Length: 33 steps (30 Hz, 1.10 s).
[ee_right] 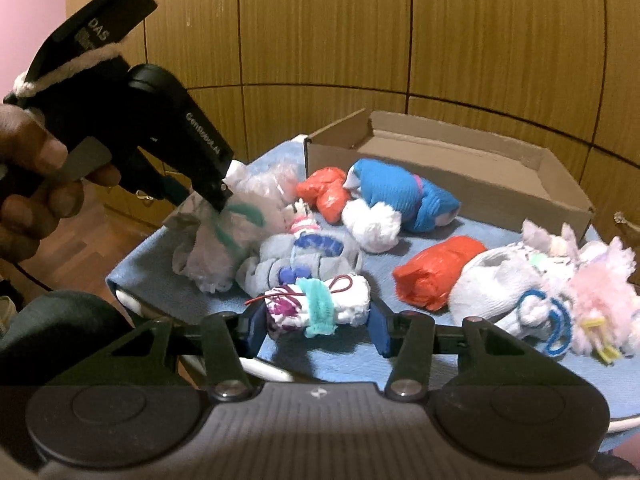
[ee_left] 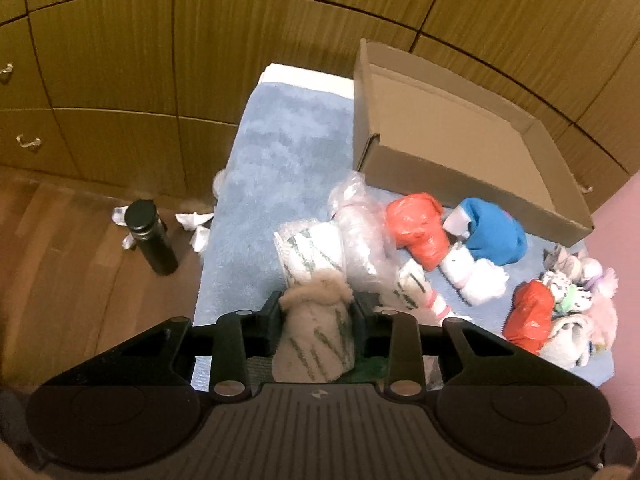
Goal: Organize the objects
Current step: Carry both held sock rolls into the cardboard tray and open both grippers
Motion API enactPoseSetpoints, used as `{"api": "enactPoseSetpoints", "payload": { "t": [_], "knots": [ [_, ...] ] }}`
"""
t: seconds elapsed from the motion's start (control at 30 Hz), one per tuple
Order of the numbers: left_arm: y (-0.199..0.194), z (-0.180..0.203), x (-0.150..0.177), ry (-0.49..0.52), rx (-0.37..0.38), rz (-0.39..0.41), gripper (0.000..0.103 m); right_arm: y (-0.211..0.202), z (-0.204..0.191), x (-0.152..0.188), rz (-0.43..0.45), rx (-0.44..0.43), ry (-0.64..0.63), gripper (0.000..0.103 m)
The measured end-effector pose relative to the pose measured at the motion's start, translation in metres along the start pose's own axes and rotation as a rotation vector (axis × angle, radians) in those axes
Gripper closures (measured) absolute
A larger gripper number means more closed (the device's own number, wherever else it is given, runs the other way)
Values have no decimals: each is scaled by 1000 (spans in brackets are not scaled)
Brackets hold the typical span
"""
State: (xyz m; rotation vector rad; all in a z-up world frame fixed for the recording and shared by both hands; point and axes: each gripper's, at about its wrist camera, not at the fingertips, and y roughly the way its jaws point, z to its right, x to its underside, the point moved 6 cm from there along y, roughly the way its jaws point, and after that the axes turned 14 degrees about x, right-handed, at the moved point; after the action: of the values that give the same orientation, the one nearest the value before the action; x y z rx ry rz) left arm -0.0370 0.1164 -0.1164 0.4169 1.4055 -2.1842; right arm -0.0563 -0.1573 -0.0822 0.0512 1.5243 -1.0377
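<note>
Left gripper [ee_left: 316, 312] clamped on cream sock bundle [ee_left: 314, 340] with green stripes, lifted just off blue towel [ee_left: 276, 152], probably so it can be carried to empty cardboard box [ee_left: 452, 136] further back. Bundle looks soft, fuzzy at top, squashes easy.

Right gripper [ee_right: 318, 320] pinched around white rolled bundle [ee_right: 320, 308] tied with teal pipe cleaner and red wire, purple print on one end. Bundle sits near front edge of towel, seemingly grabbed for same box trip.
</note>
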Motion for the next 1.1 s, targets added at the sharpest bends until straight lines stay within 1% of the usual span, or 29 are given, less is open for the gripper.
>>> {"api": "enactPoseSetpoints", "payload": {
  "t": [0.2,0.4,0.5,0.6,0.67,0.73,0.8,0.87,0.97,1.03,1.1],
  "knots": [
    [-14,-2,-10,-23,41,48,62,-9,11,-11,33,3,8,56],
    [-27,12,-31,-10,81,89,61,-18,27,-38,87,10,13,56],
    [-28,25,-49,17,95,100,61,-16,39,-55,105,6,18,56],
    [-26,45,-77,51,122,110,61,-10,54,-83,123,-15,23,56],
    [-20,59,-102,67,140,115,61,-3,67,-107,133,-37,33,56],
    [-7,71,-125,83,154,103,61,11,77,-133,124,-78,46,55],
    [9,83,-145,99,178,85,61,29,85,-158,134,-96,36,55],
    [29,92,-165,123,176,71,61,56,90,-180,108,-115,23,55],
    [64,92,-186,120,179,26,61,100,93,-202,53,-131,3,55],
    [88,86,-196,113,157,-9,61,127,91,-210,23,-138,-22,55],
    [109,83,-204,127,144,-35,61,157,92,-213,-18,-133,-39,55]
  ]
}}
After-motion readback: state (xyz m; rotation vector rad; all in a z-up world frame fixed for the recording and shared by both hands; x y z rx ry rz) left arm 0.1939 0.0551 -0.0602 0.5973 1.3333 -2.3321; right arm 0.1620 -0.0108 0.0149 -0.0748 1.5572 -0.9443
